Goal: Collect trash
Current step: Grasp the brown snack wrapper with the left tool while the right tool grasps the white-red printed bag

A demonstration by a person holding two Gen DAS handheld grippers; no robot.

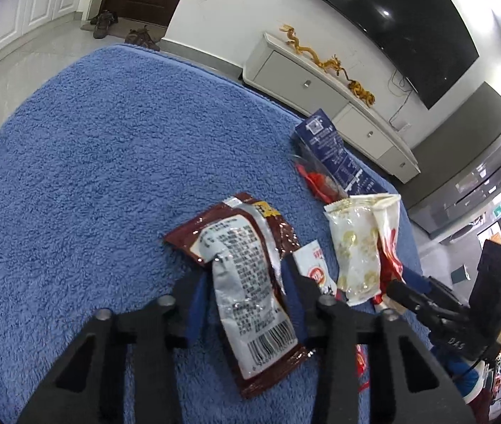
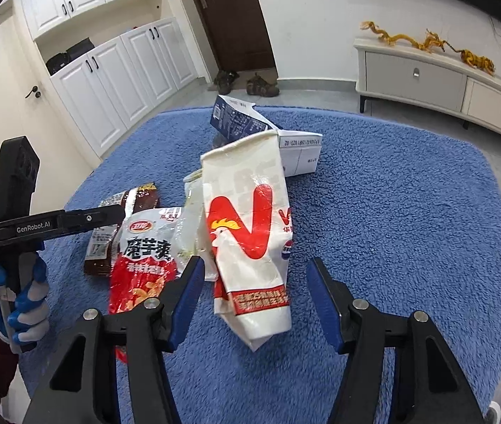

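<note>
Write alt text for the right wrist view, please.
An open claw hovers over a white paper bag with a red rooster logo, amid snack wrappers on a blue rug. At left, a gloved hand holds a second claw.

Place: a home living room, by an entry door.
Floor covering: a blue shag rug [image 2: 391, 212] is spread over pale tiles, filling the middle of the frame.
Entry: a dark wooden door [image 2: 229, 14] is seen at top centre, with shoes [image 2: 246, 83] left before it.
Storage: white built-in cabinets [image 2: 116, 67] are seen at upper left.
Media wall: a wall-mounted television [image 1: 391, 24] is hung above a low white TV cabinet [image 2: 437, 81] bearing a golden dragon ornament [image 2: 427, 42], at upper right.
</note>
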